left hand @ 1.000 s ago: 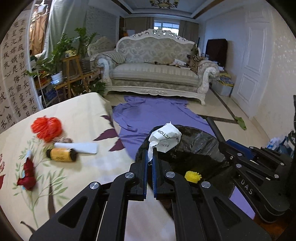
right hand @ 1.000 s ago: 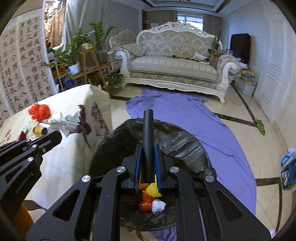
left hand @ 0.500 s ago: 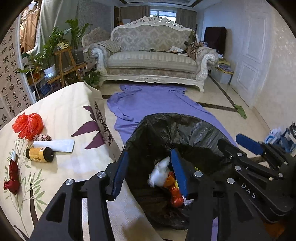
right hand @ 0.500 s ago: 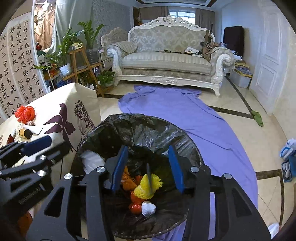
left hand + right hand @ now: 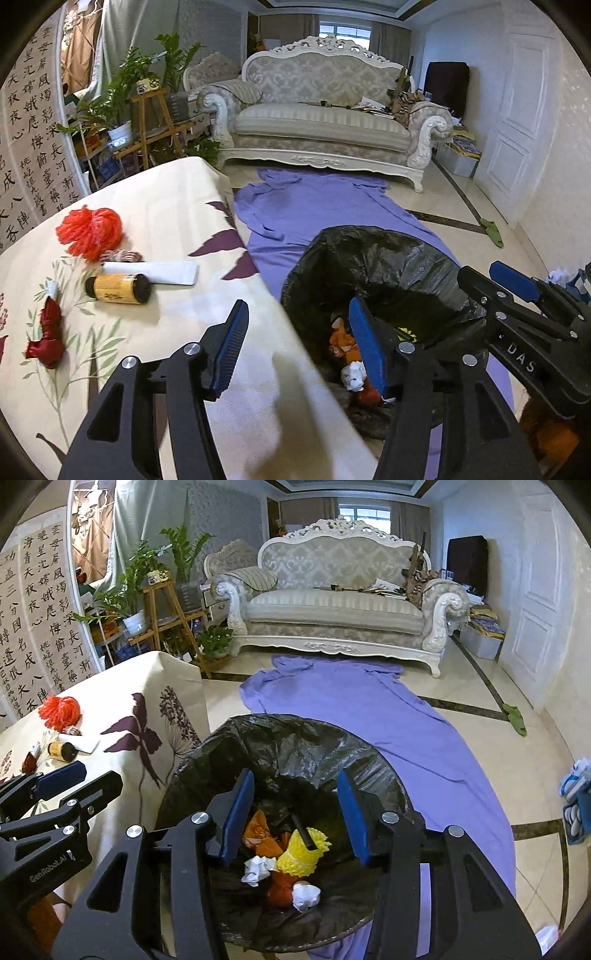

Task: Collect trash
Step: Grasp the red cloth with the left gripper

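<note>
Both sets of jaws stand wide apart and hold nothing. The right gripper [image 5: 295, 812] hangs over the black-lined trash bin [image 5: 288, 746], where a black stick [image 5: 302, 830], yellow foam net [image 5: 301, 853], orange wrappers [image 5: 258, 829] and white paper wads [image 5: 304, 893] lie. The left gripper [image 5: 299, 347] straddles the floral tablecloth's [image 5: 177, 221] edge and the bin's rim. On the cloth lie a red yarn ball [image 5: 90, 230], yellow bottle [image 5: 116, 288] and white tube [image 5: 162, 272].

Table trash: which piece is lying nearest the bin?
The white folded paper; its end reaches furthest toward the black-lined bin, beyond the yellow bottle.
</note>
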Demonstrator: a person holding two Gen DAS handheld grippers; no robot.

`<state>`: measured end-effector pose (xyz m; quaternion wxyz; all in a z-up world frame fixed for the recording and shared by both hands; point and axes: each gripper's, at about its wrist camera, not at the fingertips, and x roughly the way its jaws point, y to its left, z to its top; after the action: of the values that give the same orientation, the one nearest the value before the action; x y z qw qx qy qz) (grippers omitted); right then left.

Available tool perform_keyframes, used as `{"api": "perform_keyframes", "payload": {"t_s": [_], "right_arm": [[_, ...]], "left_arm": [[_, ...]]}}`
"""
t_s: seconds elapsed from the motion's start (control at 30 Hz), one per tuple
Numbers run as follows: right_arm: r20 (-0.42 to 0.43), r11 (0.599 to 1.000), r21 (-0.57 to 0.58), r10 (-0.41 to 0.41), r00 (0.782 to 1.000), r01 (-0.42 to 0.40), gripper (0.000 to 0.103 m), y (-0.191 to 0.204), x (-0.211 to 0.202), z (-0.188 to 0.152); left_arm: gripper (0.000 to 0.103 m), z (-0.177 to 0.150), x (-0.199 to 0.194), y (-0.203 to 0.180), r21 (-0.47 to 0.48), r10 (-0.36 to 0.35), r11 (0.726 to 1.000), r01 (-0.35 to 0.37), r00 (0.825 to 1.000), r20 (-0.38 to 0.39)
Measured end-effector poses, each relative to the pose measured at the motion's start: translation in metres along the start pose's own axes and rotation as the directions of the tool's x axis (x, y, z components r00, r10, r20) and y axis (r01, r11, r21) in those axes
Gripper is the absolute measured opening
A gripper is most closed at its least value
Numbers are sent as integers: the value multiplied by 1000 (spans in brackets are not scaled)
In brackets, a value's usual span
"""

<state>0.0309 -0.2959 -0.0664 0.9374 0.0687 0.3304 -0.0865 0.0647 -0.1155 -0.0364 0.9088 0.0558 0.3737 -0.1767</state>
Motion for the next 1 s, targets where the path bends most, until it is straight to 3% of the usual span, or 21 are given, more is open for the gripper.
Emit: {"api": "perform_keyframes", "payload": {"t_s": [0.5,1.0], "right_arm": [[1,993,-84,81,997,-80,50,54,-7,7],[-50,955,-208,204,978,-210,51,137,1,6]], "left_arm": [[57,-12,-33,76,-116,134,985,-131,991,13],[57,-34,-50,156,-243,250,938,-248,968,-22]]}}
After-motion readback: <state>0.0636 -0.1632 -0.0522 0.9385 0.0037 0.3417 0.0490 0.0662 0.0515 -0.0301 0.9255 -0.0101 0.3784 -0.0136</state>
